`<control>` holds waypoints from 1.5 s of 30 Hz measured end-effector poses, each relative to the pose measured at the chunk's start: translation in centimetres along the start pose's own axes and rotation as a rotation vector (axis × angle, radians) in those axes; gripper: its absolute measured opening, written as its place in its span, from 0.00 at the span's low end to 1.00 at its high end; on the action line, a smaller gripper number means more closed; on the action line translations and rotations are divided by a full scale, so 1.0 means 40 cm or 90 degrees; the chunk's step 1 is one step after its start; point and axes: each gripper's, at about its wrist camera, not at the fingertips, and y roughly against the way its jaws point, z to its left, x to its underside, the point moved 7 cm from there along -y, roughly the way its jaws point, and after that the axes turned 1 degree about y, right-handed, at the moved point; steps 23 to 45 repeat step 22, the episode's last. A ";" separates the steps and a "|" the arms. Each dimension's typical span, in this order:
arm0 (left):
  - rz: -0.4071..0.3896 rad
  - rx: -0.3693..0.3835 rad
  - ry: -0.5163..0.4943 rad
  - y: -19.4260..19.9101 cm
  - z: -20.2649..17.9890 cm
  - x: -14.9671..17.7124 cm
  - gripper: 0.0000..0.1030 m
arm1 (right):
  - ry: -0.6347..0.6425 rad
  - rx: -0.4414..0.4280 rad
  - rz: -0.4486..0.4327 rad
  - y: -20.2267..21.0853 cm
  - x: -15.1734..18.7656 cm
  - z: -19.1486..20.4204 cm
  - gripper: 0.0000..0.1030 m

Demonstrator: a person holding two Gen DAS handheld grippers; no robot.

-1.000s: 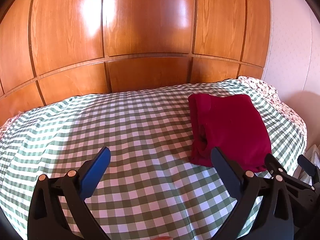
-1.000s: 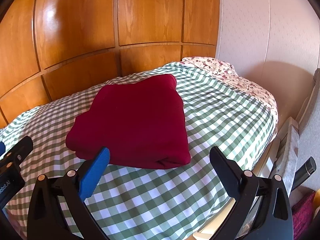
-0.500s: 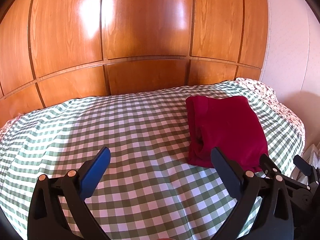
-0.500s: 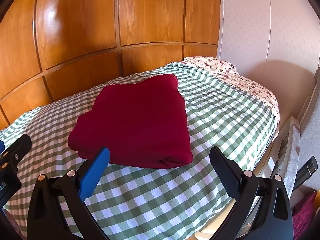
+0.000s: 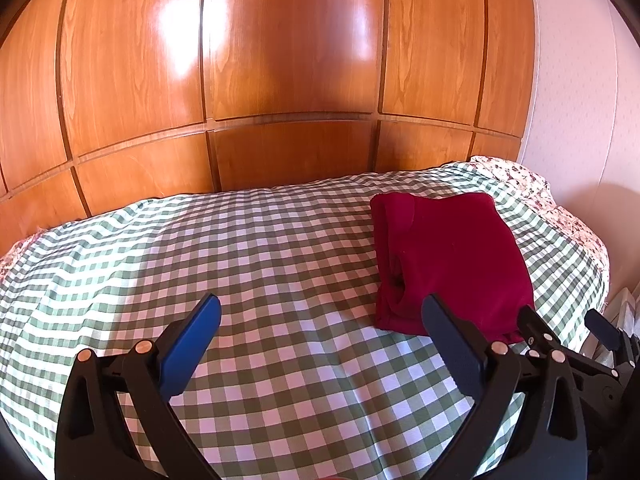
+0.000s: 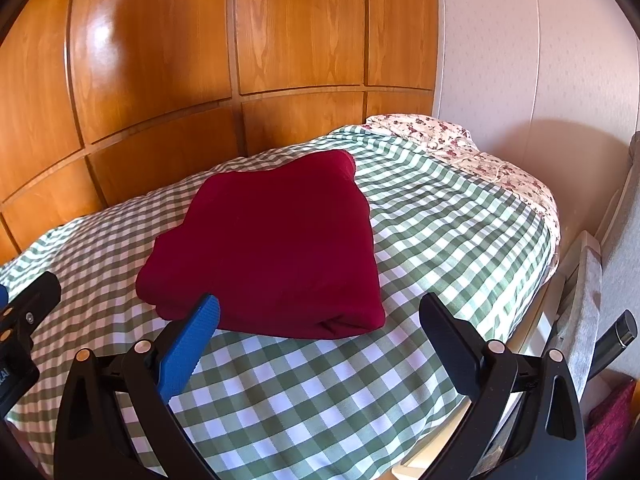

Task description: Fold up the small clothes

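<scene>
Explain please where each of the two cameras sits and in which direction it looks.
Left wrist: on the left claw, above the checked bedspread, facing the wooden panelling; its open fingers show, and the right claw at the right edge.
Right wrist: on the right claw, facing the folded dark red garment; its open fingers show, the left claw at the left edge.
Shared: garment, bedspread, panelling.
</scene>
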 end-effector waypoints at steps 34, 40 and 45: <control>0.052 -0.004 0.007 -0.066 0.003 0.034 0.97 | -0.023 -0.001 0.009 -0.047 -0.021 -0.054 0.96; 0.052 -0.004 0.007 -0.066 0.003 0.034 0.97 | -0.023 -0.001 0.009 -0.047 -0.021 -0.054 0.96; 0.052 -0.004 0.007 -0.066 0.003 0.034 0.97 | -0.023 -0.001 0.009 -0.047 -0.021 -0.054 0.96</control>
